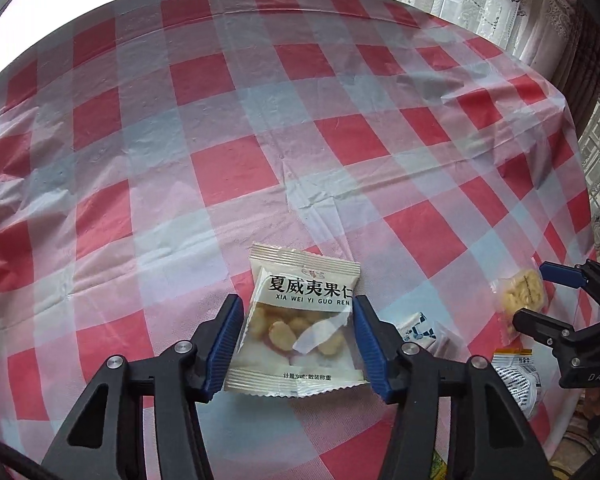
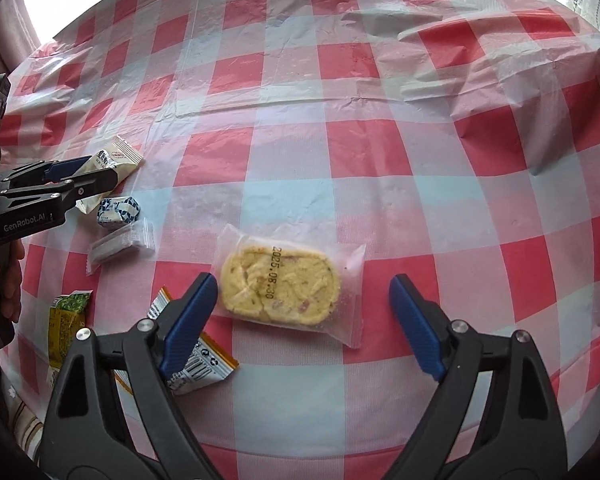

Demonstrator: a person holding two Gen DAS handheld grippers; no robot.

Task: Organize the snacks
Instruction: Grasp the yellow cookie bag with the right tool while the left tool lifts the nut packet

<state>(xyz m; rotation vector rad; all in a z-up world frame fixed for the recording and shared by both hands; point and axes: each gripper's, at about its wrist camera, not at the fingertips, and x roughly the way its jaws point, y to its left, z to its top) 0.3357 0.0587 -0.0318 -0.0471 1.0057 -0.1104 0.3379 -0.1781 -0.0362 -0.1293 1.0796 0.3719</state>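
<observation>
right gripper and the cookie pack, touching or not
Apart. The right wrist view shows the right gripper open, tablecloth visible between its right pad and the cookie pack.

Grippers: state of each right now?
Left gripper: jaws around the nut packet; grip cannot be told.
Right gripper: open, cookie packet between jaws.

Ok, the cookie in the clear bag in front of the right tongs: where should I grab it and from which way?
Come straight down from above and close across the cookie's short width, mid-length. The clear bag lies flat on the checked tablecloth, so its thin edges give little to pinch; the thick oval middle does. The right tongs stand open, wider than the bag, roughly over its near edge.
</observation>
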